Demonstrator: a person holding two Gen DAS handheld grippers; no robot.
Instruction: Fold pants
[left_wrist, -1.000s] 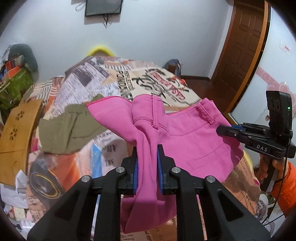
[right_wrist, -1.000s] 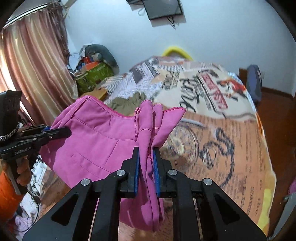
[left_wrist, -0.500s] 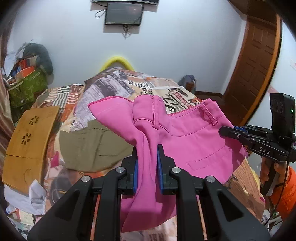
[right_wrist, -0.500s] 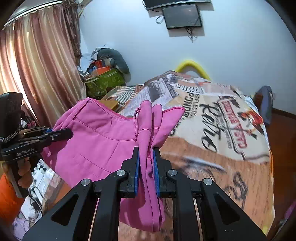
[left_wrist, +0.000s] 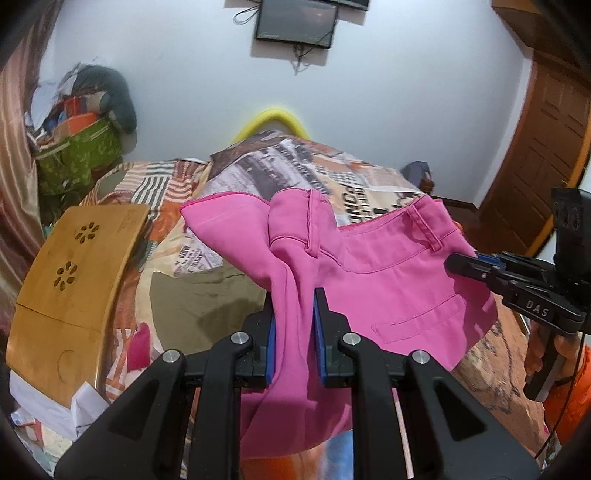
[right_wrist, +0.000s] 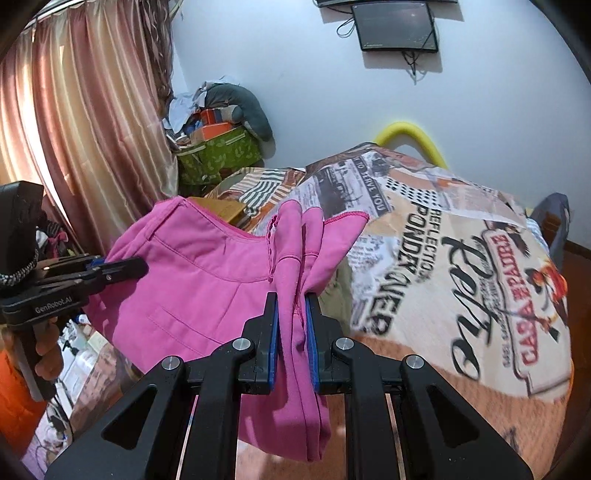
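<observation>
Evenly and softly lit, with warm daylight glowing through the curtain (right_wrist: 74, 122). Strong fisheye bending and dark vignetting at all 4 corners of both views. Motion-smeared print on the bedspread (right_wrist: 461, 258); soft shadows only.

My left gripper (left_wrist: 293, 314) and my right gripper (right_wrist: 290, 317) are both squeezed tight on pink cloth, pointing down a bit.

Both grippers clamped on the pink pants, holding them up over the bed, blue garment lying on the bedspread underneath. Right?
Not quite. The garment lying on the bedspread is olive green, not blue; the left wrist view shows it under the pink pants. The rest holds: the left gripper and the right gripper are both clamped on the pants, holding them up over the bed.
</observation>
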